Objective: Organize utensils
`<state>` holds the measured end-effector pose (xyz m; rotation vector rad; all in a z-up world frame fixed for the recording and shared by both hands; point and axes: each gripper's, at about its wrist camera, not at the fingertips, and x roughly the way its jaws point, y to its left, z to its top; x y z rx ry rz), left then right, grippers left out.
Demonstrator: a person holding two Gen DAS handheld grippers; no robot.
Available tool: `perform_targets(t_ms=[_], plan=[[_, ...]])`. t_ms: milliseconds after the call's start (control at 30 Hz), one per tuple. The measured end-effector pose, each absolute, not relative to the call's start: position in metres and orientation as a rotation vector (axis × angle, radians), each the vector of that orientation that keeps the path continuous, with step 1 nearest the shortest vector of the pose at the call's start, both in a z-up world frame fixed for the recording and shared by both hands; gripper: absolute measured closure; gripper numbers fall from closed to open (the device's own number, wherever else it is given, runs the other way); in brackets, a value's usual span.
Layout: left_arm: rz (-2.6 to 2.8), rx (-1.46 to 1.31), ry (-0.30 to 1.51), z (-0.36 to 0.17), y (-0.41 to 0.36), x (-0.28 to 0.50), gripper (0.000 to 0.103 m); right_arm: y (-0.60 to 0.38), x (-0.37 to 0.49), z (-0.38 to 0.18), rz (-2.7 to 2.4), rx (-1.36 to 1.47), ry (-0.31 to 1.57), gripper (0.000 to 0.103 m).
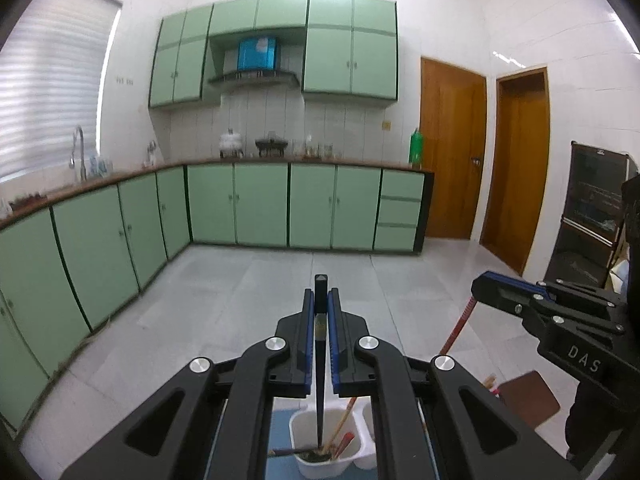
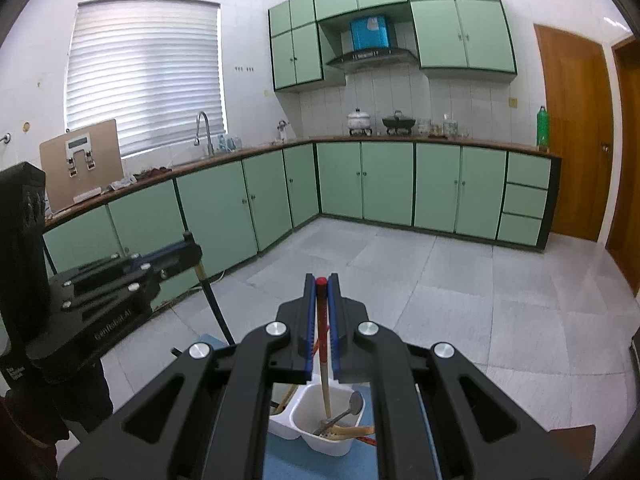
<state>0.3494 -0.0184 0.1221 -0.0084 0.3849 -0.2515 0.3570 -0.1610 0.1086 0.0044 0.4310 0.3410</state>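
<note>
The left gripper [image 1: 321, 312] fingers clamp a black chopstick [image 1: 320, 380]; the right gripper [image 2: 321, 312] fingers clamp a red-tipped chopstick [image 2: 325, 376], both above the white caddy [image 2: 308, 408]. Light, stiff, slippery: grip near the top.

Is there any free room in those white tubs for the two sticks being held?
Little: the white tub under the black chopstick is crowded with sticks. The compartment under the red-tipped chopstick has bare floor near its left wall; a spoon fills its right.
</note>
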Motion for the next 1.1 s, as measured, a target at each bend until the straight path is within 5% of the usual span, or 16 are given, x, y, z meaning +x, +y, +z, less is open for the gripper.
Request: perform_targets(t_ms=[133, 333, 533, 900, 1100], plan=[[-0.254, -0.021, 0.427, 0.105, -0.015, 0.357, 0.095, -0.15, 0.365, 0.082, 0.343, -0.026, 0.503, 0.097], [-0.255, -0.023, 0.425, 0.105, -0.012, 0.344, 0.079, -0.144, 0.348, 0.072, 0.315, -0.041, 0.508, 0.094], [-0.251, -0.025, 0.34, 0.125, -0.004, 0.298, 0.059, -0.164, 0.301, 0.101, 0.277, -0.028, 0.41, 0.074], [-0.253, -0.048, 0.32, 0.114, -0.002, 0.21, 0.028, -0.193, 0.203, 0.082, 0.245, 0.002, 0.398, 0.018], [-0.223, -0.052, 0.376, 0.085, 0.001, 0.171, 0.017, -0.194, 0.162, 0.047, 0.235, 0.021, 0.464, 0.007]])
